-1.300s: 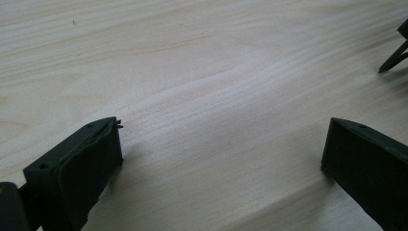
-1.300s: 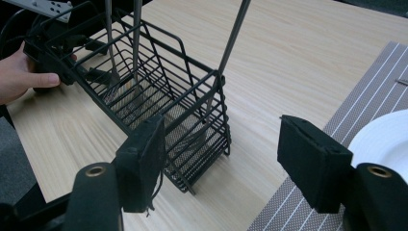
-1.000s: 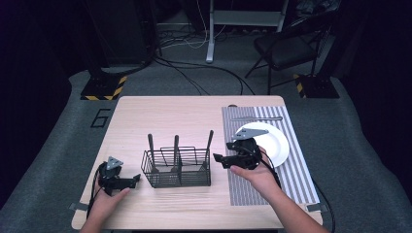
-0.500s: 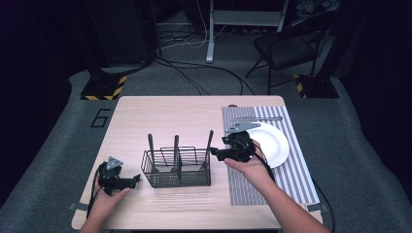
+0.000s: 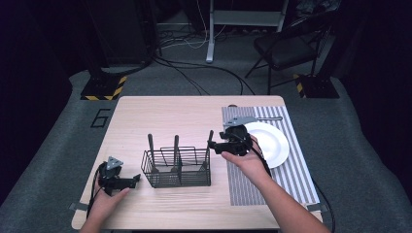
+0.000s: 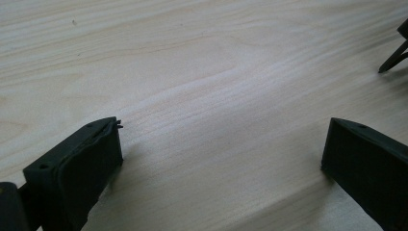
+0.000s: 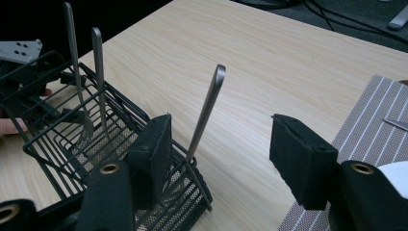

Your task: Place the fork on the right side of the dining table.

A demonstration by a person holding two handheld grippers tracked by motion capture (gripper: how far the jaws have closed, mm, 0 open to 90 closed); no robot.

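The counter [image 5: 160, 116] is a light wooden top with a fine grain, and it stands on a grey carpet floor [image 5: 63, 126] in a dark room. A number six is marked on the floor beside the left edge of the counter. Behind the counter there are black cables [image 5: 194, 77] on the floor, a black folding chair [image 5: 286, 48], a pale metal stand [image 5: 211, 34], and two bases with yellow-black stripes [image 5: 102, 90].

On the right part of the counter lies a grey striped mat [image 5: 252, 184], and a white plate [image 5: 274, 143] rests on it. A piece of cutlery [image 5: 267, 118] lies on the mat beyond the plate.

Near the middle of the counter stands a black wire basket [image 5: 177, 169]. Three forks stand upright in it with the handles up: two [image 7: 84, 77] in the left part and one fork [image 7: 204, 113] at the right end.

The right gripper [image 5: 214, 144] is just beside the right end of the basket. Its jaws are wide apart, and the handle of the right fork stands between them, close to one jaw but not pressed.

The left gripper [image 5: 135, 179] rests on the counter just left of the basket, and its jaws are also wide apart over bare wood.
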